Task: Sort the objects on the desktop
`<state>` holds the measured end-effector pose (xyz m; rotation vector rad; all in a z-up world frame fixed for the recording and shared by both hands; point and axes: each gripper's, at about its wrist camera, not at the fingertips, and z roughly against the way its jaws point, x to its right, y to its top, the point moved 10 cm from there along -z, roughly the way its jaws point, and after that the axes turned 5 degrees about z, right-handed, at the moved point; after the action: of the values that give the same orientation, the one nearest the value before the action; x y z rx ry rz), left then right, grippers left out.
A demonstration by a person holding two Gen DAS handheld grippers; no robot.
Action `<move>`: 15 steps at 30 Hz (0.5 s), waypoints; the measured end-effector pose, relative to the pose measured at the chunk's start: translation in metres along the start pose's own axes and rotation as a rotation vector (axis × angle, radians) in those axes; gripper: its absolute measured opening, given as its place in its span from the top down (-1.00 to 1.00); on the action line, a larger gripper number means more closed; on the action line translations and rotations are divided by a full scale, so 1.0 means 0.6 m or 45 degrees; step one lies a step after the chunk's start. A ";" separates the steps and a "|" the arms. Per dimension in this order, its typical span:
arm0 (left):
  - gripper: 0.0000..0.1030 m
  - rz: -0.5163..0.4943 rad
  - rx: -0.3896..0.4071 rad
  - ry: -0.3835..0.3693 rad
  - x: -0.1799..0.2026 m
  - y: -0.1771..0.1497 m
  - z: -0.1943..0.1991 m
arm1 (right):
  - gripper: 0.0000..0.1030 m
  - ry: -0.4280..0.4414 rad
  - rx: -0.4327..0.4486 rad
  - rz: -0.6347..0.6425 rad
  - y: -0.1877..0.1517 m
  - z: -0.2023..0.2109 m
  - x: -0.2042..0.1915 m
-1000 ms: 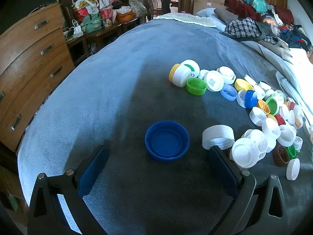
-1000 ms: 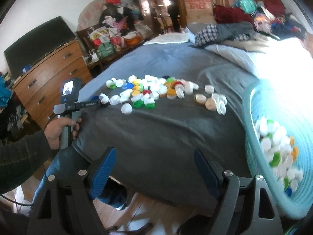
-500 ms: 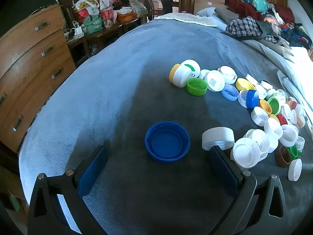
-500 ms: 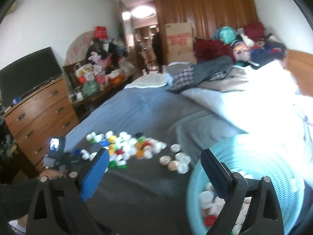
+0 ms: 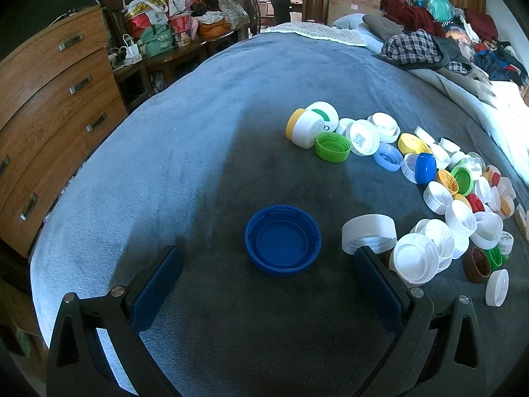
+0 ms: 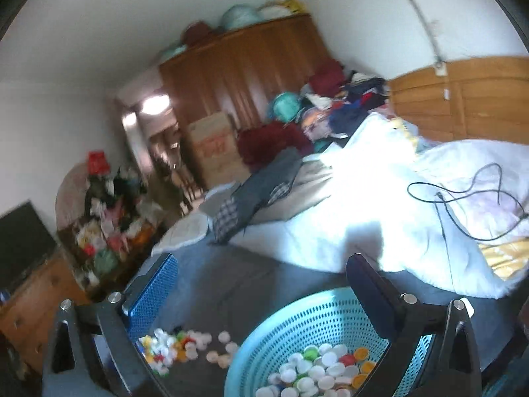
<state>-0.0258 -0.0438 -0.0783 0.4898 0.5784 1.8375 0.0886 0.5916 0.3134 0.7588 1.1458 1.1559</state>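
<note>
While the left gripper (image 5: pixel 268 266) is held low over the grey blanket (image 5: pixel 205 152), its two blue-padded fingers stand wide apart with nothing between the pads. A large blue cap (image 5: pixel 283 244) lies open side up on the blanket, ahead of the gap and clear of both fingers. A wide white cap (image 5: pixel 369 232) rests just behind the tip of the right-hand finger; whether they touch cannot be told. Beyond it, a loose pile of caps (image 5: pixel 439 195) in white, yellow, green, blue and red curves off to the right, with a green cap (image 5: pixel 332 146) and a white jar lid (image 5: pixel 310 128) at its far end. A wooden chest of drawers (image 5: pixel 49 106) stands left of the bed.

The right gripper (image 6: pixel 261 273) is raised and tilted, fingers likewise spread and empty. Below it a turquoise basket (image 6: pixel 317 314) holds mixed caps, and the same pile of caps (image 6: pixel 172 347) appears small on the blanket to the left. This view is blurred. A black cable (image 6: pixel 463 198) lies on the white bedding (image 6: pixel 380 205).
</note>
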 end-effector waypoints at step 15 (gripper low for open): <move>-0.98 0.010 0.002 -0.016 0.000 -0.001 0.000 | -1.00 0.159 0.056 -0.332 0.196 -0.172 0.063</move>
<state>-0.0251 -0.0436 -0.0787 0.5047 0.5704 1.8400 -0.0451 0.6510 0.3809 0.5567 1.3352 0.9714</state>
